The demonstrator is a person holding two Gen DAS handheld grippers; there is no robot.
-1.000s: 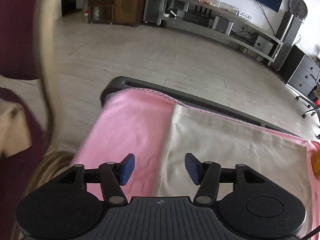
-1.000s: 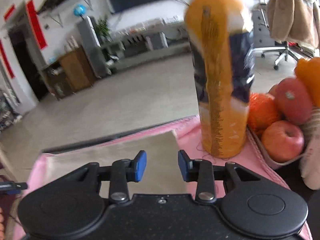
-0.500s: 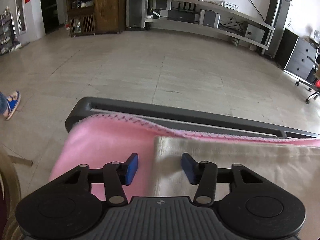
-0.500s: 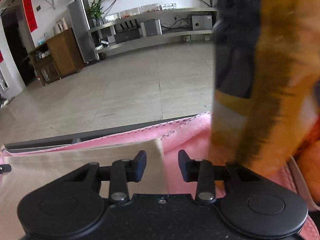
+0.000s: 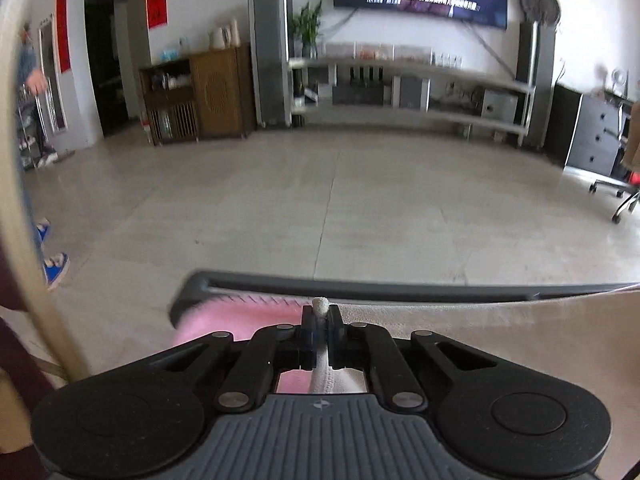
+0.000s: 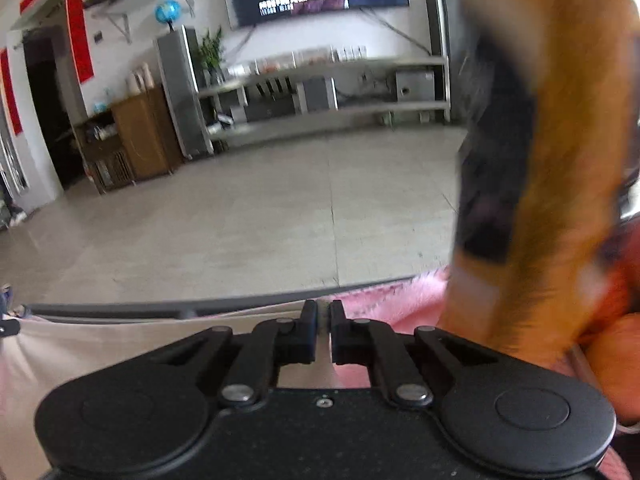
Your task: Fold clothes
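My left claw [image 5: 320, 320] and right claw [image 6: 323, 312] are each clenched on the beige cloth's [image 5: 500, 320] far corners. Cloth spans the pink-covered tabletop [image 5: 240, 318]; I judge a fold is under way, not complete.

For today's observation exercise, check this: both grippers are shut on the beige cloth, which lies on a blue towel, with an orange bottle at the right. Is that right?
One detail is wrong: the towel under the beige cloth is pink, not blue, as the left wrist view shows. The left gripper and right gripper are shut on the cloth, and the orange bottle stands at the right.
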